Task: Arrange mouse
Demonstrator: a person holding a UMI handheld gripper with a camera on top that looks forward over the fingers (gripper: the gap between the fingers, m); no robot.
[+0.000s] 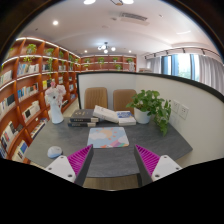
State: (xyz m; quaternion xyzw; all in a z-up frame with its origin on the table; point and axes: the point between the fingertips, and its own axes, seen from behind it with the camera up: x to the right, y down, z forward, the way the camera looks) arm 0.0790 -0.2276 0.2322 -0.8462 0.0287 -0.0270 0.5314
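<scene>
Gripper [113,160] sits high above a grey bench [60,140], jaws spread wide and grasping nothing. Both pink pads [80,158] face inward with bare bench surface showing in the gap between them.

Mouse [54,152]: small, pink, resting on the bench to the left of the left finger, apart from it, near the bench's near-left part. Not between the fingers.

Beyond the fingers, centre of bench: a pale patterned mat [108,137] lying flat. Past that, a stack of books [85,121] and an open book or magazine [112,115] toward the far edge. White figurine [55,102] stands at the far left of the bench. Potted green plant [152,106] stands at the far right, close to a white partition wall [190,110].

Two tan chairs [109,98] are behind the bench, side by side, backs upright.

Left side of room: tall bookshelves [25,85] with lit shelves, packed with books, running back along the wall. Windows [178,64] are at far right. Ceiling lights [104,46] are on.
</scene>
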